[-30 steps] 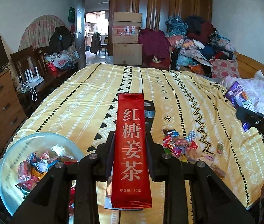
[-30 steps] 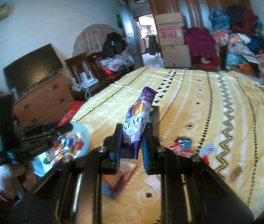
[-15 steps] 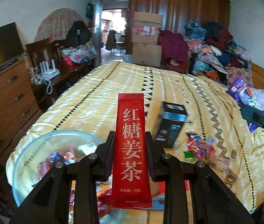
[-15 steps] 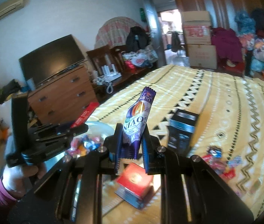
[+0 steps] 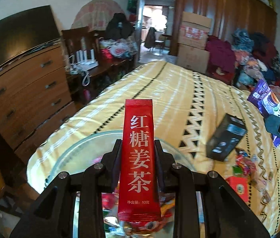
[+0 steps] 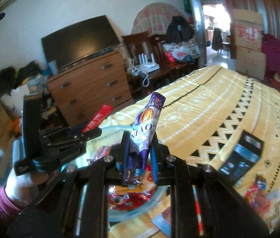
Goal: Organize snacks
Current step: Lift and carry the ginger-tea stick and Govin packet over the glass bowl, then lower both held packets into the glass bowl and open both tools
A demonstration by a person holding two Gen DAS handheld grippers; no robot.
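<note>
My left gripper (image 5: pixel 138 148) is shut on a long red sachet (image 5: pixel 137 158) with white Chinese letters, held upright above a clear glass bowl (image 5: pixel 68 154) that holds several wrapped snacks. My right gripper (image 6: pixel 140 140) is shut on a purple snack packet (image 6: pixel 144 127), which also hangs over the glass bowl (image 6: pixel 149 204). In the right wrist view the left gripper (image 6: pixel 92 131) with the red sachet (image 6: pixel 97 119) sits at the left, held by a hand (image 6: pixel 23 184) in a pink sleeve. The purple packet (image 5: pixel 266 101) shows at the right edge of the left wrist view.
A black box (image 5: pixel 226 139) stands tilted on the yellow patterned bedspread (image 5: pixel 179 91), with loose wrapped sweets (image 5: pixel 245 163) and a small red box (image 5: pixel 238 185) beside it. A wooden dresser (image 5: pixel 27 91) with a TV stands left of the bed. Cardboard boxes (image 5: pixel 195 41) and piled clothes fill the far end.
Both grippers have swung left across the bed, carrying their packets from beside the bowl to over it. The bowl now sits under both, and the black box and loose sweets have slid to the right.
</note>
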